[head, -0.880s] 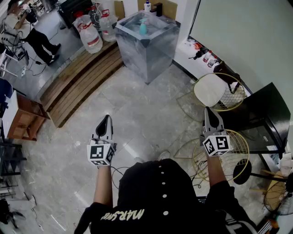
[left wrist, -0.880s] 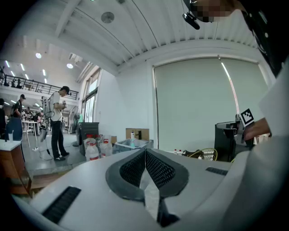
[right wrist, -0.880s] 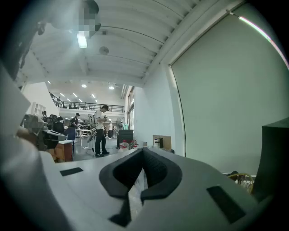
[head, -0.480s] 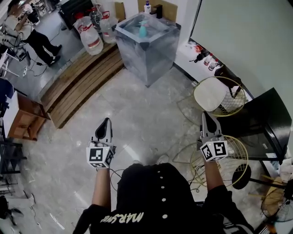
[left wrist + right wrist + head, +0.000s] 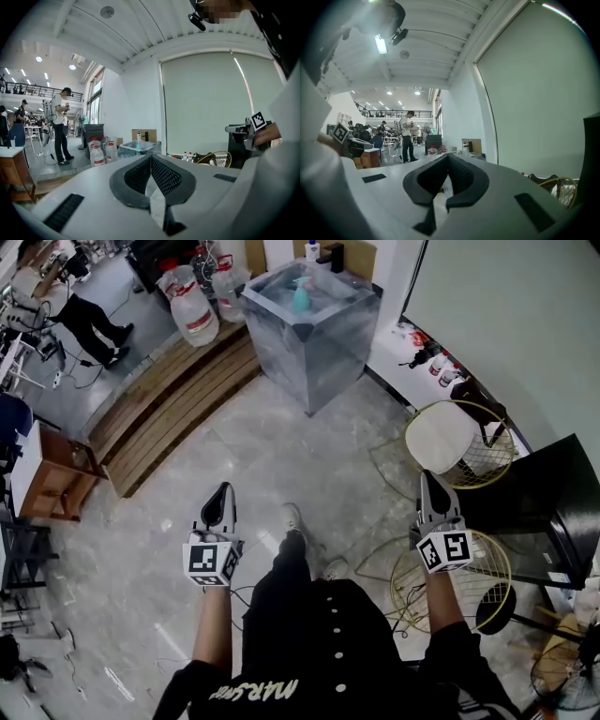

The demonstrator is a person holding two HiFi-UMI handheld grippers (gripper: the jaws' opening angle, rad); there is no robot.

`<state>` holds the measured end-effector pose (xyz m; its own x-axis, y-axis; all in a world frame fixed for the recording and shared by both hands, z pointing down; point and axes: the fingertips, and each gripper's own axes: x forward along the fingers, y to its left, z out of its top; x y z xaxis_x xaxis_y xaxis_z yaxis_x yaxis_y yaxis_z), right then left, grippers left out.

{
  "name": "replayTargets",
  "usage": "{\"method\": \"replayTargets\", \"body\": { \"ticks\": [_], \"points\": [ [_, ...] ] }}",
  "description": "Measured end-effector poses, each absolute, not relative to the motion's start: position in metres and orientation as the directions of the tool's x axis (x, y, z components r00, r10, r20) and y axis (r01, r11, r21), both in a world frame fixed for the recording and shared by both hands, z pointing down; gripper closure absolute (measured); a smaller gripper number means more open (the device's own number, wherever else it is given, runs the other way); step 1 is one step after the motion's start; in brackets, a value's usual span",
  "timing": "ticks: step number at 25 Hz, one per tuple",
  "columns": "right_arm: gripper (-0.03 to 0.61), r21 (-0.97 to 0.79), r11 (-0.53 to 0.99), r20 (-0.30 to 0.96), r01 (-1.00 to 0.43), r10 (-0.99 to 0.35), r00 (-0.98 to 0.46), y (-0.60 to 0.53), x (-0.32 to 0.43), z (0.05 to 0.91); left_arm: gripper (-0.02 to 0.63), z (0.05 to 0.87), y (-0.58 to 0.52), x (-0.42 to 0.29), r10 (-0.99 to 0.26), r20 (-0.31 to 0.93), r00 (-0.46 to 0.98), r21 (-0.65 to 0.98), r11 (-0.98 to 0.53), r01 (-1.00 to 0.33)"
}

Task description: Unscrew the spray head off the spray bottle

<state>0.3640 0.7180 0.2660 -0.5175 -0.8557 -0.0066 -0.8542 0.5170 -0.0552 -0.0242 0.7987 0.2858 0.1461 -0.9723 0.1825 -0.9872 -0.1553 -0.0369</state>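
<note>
We are holding left gripper (image 5: 222, 493) and right gripper (image 5: 428, 482) clenched, both empty. Teal spray bottle (image 5: 301, 298) standing mid-top on grey table (image 5: 328, 357), well apart. Gripper views alone showing mezzanine (image 5: 389, 112); head view showing marble floor (image 5: 281, 456), water jugs (image 5: 197, 320).

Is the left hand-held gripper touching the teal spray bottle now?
Apart. The head view shows the left hand-held gripper over the floor, and the teal spray bottle far off on the table.
</note>
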Motion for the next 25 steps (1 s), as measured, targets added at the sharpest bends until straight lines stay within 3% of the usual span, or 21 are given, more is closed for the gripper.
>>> {"method": "replayTargets", "body": {
  "ticks": [25],
  "points": [
    [0.566, 0.018, 0.502, -0.027, -0.864, -0.864, -0.503, 0.475, 0.261, 0.230, 0.588, 0.262, 0.535, -0.141, -0.979, 0.086, 0.187, -0.042, -0.191, -0.981]
  ]
}}
